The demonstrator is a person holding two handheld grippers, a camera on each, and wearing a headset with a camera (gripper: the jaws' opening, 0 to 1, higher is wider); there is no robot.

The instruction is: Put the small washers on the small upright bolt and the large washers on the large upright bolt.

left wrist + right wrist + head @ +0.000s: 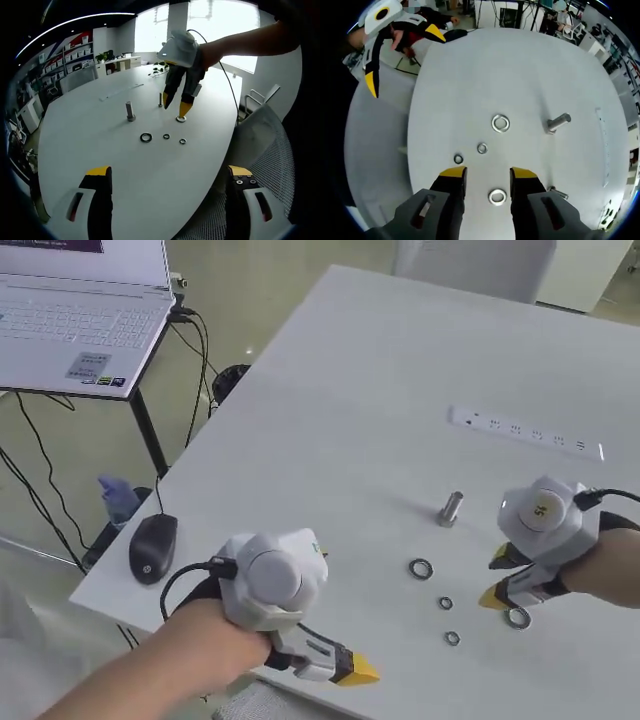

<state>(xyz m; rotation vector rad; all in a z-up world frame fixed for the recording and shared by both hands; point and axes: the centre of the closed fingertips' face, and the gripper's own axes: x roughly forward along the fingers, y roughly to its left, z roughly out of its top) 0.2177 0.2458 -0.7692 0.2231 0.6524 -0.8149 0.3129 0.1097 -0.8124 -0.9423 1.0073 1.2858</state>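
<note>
A white table (pixel 330 440) carries a black mouse (pixel 152 547) near its left corner and a white power strip (pixel 525 433) lying flat toward the far right. Beside the table, an open laptop (pixel 85 310) sits on a black-legged stand, with dark cables (pixel 195 355) hanging from it. A blue-topped bottle (pixel 118 500) stands on the floor below.

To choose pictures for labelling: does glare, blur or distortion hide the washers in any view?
Head view: even light, no glare, the washers sharp. Left gripper view: windows blown out, fisheye curves the table edge. Right gripper view: strong bending, yet the large washer inside the right claw is clear.
</note>
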